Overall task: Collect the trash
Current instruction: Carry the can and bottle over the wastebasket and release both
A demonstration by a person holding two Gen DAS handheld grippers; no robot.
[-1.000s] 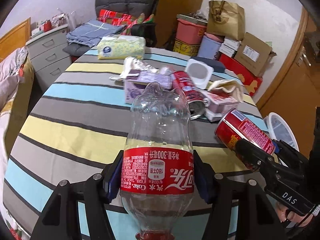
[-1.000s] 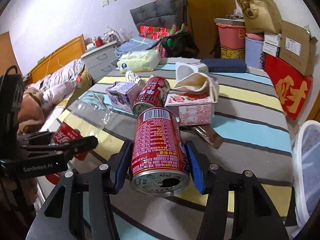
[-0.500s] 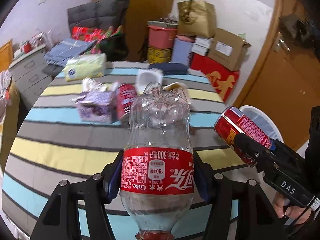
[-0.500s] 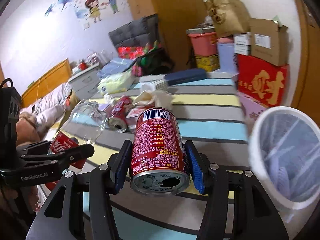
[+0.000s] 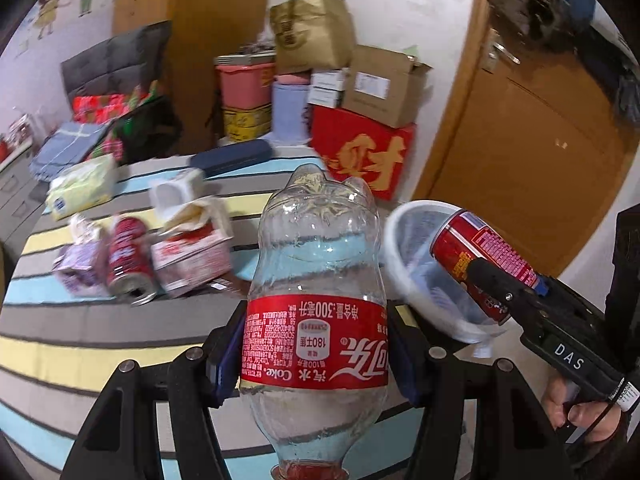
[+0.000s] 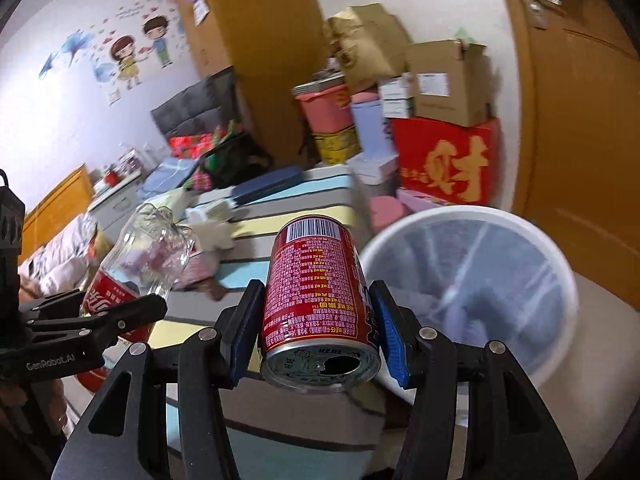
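Both tools have swung right since the earlier frame, off the counter (image 5: 80, 320) and toward the white bin (image 6: 472, 276) beside it. Left tool (image 5: 316, 354) is clamped on the empty bottle (image 5: 316, 280), cap end toward the camera, above the counter edge. Right tool (image 6: 316, 316) grips a red can (image 6: 316, 280) by its sides, just left of the bin rim. Another can (image 5: 128, 260) and cartons (image 5: 192, 248) lie on the counter.

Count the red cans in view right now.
2. One red can is clamped in the right hand-held gripper, beside the white bin. The other can lies on the striped table among cartons. More may be hidden behind the clutter.
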